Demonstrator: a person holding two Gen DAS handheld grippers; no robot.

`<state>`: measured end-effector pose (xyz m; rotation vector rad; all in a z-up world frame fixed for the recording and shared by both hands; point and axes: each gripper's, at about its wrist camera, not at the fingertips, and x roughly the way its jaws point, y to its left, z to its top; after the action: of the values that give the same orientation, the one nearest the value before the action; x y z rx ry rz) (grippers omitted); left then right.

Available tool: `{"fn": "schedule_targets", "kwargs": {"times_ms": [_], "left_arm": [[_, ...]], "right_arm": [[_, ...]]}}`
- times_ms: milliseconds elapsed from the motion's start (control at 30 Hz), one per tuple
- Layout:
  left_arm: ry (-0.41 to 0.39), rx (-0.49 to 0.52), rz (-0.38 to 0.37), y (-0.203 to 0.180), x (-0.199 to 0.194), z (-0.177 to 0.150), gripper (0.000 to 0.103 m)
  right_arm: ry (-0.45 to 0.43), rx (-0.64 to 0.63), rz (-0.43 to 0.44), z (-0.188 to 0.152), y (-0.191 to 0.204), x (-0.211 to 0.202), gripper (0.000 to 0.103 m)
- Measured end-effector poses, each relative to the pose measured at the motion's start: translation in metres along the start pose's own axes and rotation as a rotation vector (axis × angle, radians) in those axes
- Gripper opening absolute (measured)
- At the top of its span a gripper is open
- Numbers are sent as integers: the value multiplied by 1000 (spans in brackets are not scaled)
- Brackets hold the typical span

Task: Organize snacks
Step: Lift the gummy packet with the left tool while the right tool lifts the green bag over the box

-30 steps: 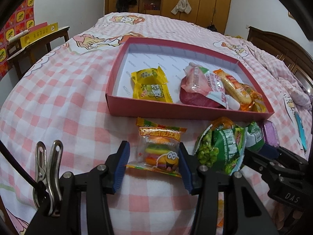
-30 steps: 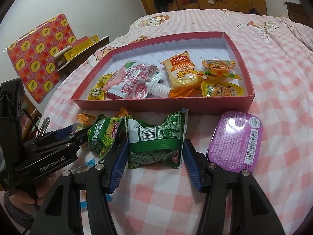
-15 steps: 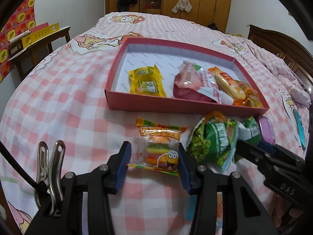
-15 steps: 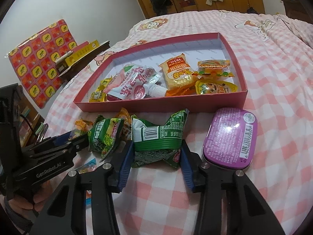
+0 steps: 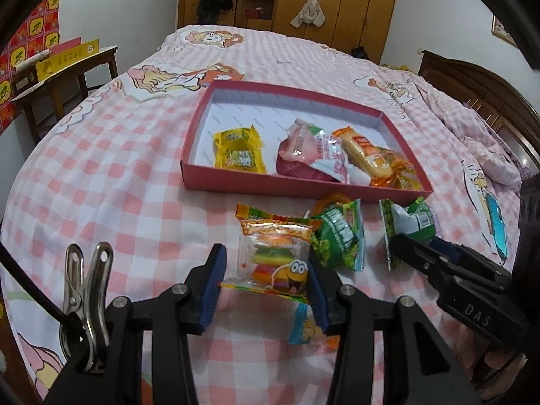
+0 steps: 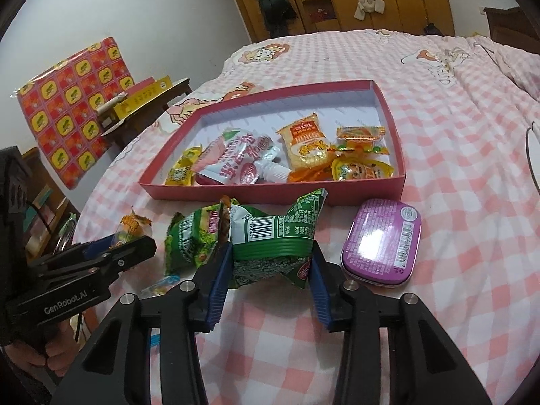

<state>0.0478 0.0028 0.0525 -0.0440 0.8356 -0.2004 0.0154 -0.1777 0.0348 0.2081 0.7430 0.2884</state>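
— Pink-checked bedsheet, and a red box lying on it. Whose fingers have what?

— Left gripper pinches the burger gummy pack; both blue pads press its edges, and the pack looks raised off the sheet. Right gripper clamps the green packet, the wrapper crumpled between its pads.

— And the box from there?

— At twelve o'clock of both grippers, just past the held snacks. Inside, a yellow pack sits at the nine o'clock end, a pink pouch in the middle, an orange bar toward three o'clock.

— Anything loose on the sheet?

— A second green bag at nine o'clock of the right gripper's packet, touching it. A purple tin at three o'clock, just beside the right pad. A small blue-and-yellow wrapper lies under the left gripper.
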Motion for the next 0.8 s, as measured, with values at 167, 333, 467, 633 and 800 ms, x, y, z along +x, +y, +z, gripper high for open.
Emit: {"fn": "schedule_targets", "kwargs": {"times_ms": [167, 333, 467, 633, 800], "left_arm": [[-13, 0, -17, -3, -7, 5, 47], [-40, 2, -35, -5, -16, 13, 47], [-51, 11, -44, -9, -21, 20, 47], [-57, 42, -42, -16, -22, 29, 47], [-62, 61, -51, -21, -20, 39, 47]], "right_arm": [[6, -13, 14, 3, 3, -6, 44], [0, -37, 19, 9, 9, -12, 44], [-15, -43, 26, 16, 9, -19, 44], [-33, -60, 25, 27, 12, -24, 44], [-45, -68, 20, 37, 13, -26, 44]]}}
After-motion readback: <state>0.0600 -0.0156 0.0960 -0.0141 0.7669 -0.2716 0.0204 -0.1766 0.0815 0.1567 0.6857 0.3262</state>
